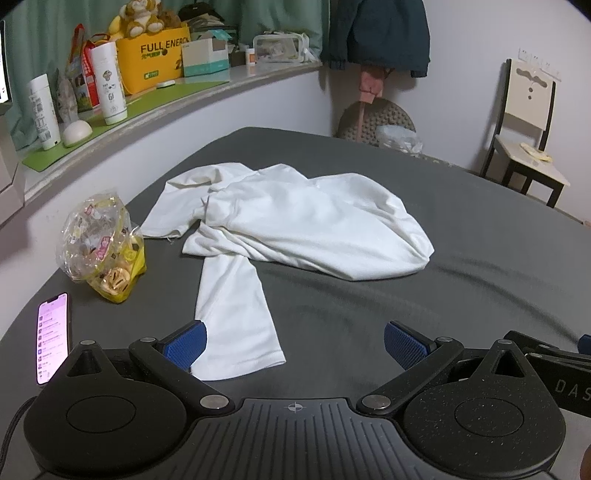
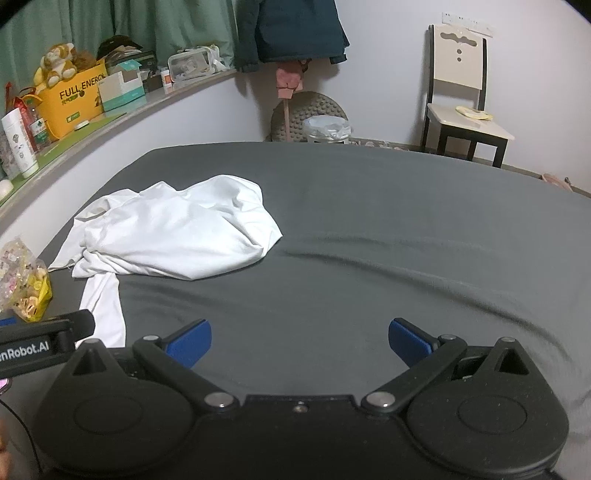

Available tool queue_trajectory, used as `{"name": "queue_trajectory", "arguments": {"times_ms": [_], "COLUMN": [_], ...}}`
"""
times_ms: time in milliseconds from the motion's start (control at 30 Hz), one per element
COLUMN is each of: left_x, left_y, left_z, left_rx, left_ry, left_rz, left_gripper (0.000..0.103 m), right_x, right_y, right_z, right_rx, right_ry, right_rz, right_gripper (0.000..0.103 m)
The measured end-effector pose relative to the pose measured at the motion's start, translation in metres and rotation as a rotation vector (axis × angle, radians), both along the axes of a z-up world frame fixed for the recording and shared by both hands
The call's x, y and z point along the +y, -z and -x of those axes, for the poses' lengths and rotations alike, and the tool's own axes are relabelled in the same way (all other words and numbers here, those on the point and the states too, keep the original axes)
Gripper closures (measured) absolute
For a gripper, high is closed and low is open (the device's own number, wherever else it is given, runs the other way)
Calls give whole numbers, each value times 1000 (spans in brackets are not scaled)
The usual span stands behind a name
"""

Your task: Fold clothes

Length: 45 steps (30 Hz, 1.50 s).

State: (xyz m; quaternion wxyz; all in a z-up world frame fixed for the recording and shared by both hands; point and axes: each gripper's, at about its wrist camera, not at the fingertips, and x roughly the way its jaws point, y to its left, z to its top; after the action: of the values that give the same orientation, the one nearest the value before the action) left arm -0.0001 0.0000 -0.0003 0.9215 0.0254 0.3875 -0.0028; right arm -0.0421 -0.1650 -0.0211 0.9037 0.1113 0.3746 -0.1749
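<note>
Grey bedding covers the bed on which a crumpled white shirt is heaped toward the left edge, near the ledged wall, with one long sleeve stretched back toward the near edge. The left gripper is held with fingers spread and empty, the sleeve end lying just at its left finger; the right gripper, likewise spread and empty, is kept over bare bedding well apart from the shirt, so the left is judged the nearer.

A grey bed meets pale walls, green curtains, a chair.
</note>
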Motion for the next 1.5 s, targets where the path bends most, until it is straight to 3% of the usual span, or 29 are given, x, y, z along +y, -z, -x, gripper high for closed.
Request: {"name": "queue_trajectory", "arguments": {"times_ms": [1500], "left_x": [-4], "left_y": [8], "left_z": [-3], "left_rx": [23], "left_ry": [-2], "left_rz": [-5], "left_gripper": [0], "right_x": [-3], "right_y": [5], "right_z": [-4], "right_rx": [39], "right_ry": [15], "right_rz": [8], "right_gripper": [0]}}
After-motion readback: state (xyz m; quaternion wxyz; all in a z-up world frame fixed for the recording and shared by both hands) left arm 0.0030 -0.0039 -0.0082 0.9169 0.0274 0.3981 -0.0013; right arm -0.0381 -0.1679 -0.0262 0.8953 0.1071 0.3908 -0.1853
